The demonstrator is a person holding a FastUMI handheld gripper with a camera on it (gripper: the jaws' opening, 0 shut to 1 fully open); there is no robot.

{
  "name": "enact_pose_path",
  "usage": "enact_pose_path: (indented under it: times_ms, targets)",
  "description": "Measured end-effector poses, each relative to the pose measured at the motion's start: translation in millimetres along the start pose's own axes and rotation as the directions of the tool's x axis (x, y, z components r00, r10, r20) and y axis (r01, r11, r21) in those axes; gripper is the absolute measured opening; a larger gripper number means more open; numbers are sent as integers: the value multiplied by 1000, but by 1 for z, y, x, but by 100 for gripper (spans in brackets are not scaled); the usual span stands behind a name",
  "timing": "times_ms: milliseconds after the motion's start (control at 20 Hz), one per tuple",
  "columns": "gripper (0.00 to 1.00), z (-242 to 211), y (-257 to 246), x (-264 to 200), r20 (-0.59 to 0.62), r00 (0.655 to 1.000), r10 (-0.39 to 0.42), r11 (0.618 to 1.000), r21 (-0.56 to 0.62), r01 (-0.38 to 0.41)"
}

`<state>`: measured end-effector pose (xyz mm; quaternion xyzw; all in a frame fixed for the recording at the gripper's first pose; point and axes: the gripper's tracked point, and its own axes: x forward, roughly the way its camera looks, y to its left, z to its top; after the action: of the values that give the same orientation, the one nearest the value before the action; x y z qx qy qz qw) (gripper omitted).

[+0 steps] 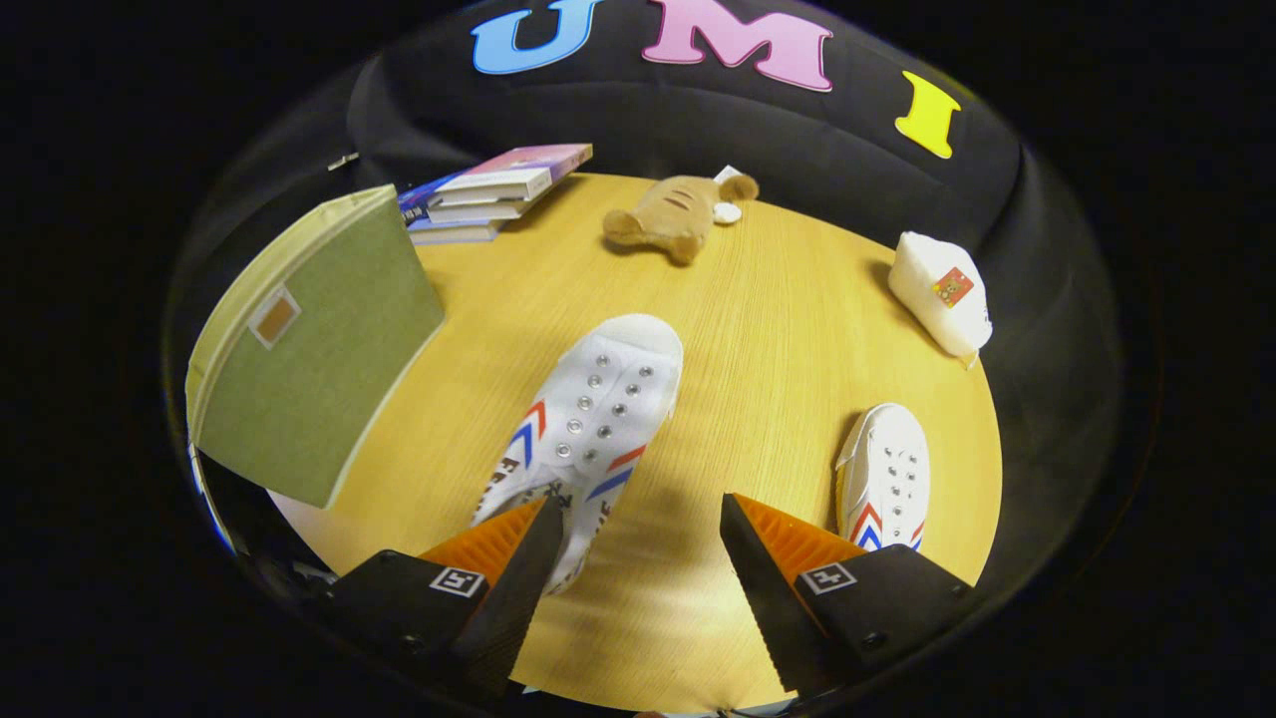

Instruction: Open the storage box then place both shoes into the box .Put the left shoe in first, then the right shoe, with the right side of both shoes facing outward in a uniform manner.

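Your gripper (638,543) hangs w/ fingers spread, nothing between them but bare table (797,299). One shoe (593,419) lies just ahead, its heel end tucked under your left finger, toe pointing away. The other shoe (884,474) sits beside your right finger, well apart from the first; open wood runs between the two. The box (309,344) stands to the left w/ its lid raised, walling off that side. Beyond it, books (488,189); a plush toy (678,211) at the far edge; a white pouch (942,292) far right. The table's middle is free.
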<state>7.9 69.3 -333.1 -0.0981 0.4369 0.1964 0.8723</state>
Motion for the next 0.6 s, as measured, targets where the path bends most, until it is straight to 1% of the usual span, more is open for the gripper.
enact_pose_path:
  times_ms: [200, 250, 300, 350, 450, 500, 600]
  targets:
    - [99, 2, 3, 26, -18, 998, 52, 998, 25, -52]
    - [99, 4, 10, 28, -23, 996, 91, 995, 39, -90]
    - [96, 4, 15, 30, -28, 992, 119, 992, 52, -118]
    - [90, 4, 18, 32, -30, 990, 141, 988, 60, -139]
    - [67, 4, 29, 31, -37, 979, 202, 977, 82, -199]
    - [50, 4, 31, 32, -42, 977, 210, 974, 89, -206]
    - [39, 5, 27, 33, -48, 976, 210, 972, 121, -203]
